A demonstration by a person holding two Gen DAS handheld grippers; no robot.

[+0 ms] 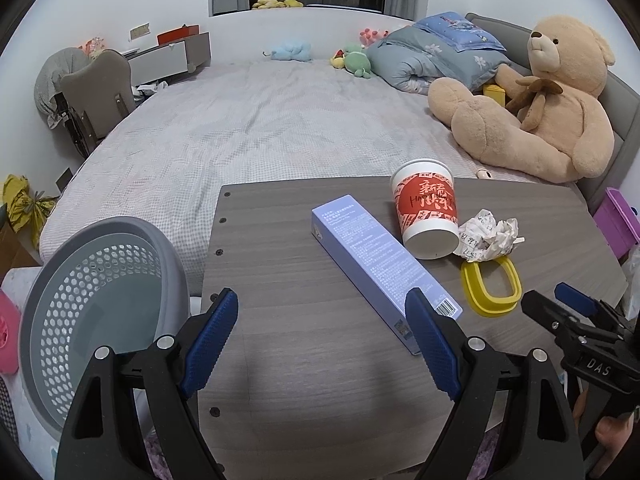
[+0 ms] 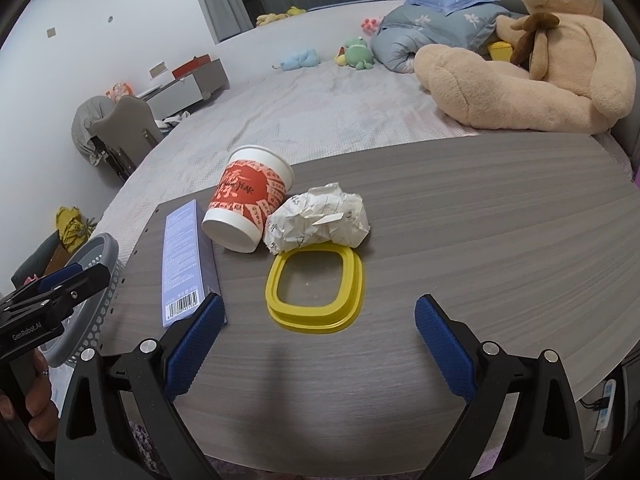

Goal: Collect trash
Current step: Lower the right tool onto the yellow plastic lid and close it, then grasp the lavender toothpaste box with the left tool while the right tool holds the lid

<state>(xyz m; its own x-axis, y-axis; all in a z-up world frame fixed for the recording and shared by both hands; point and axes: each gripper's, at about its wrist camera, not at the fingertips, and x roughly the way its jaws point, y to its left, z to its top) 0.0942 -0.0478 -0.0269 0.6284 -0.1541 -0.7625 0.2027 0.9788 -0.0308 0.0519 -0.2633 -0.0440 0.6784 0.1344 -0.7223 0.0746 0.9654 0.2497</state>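
The crumpled paper [image 2: 318, 220] hides the yellow lid's [image 2: 316, 294] far rim.

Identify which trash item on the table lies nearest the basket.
The long lilac box: it lies leftmost, toward the grey basket; cup, crumpled paper and yellow ring lie farther right.

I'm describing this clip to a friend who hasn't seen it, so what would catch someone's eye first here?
Probably the big tan teddy bear slumped on the bed behind the table. Next, the litter on the grey wooden table: a red paper cup on its side, touching crumpled paper, a yellow lid and a long lilac box. A grey perforated bin stands at the table's left.
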